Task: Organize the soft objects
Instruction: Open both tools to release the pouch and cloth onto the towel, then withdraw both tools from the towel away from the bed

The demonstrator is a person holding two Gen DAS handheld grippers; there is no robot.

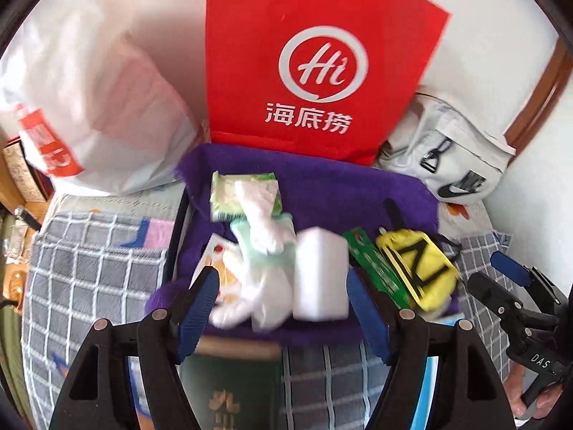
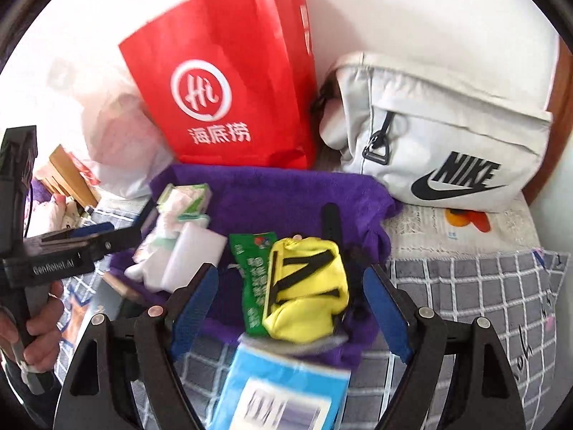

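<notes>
Bed, grey checked quilt, white wall behind: fuzzy purple towel bearing white foam block, crumpled, possibly tissue, packets, yellow pouch; both tongs agape above towel, empty.

Purple terry towel on bed: white foam block centre, yellow fabric pouch right, red paper bag behind.
</notes>
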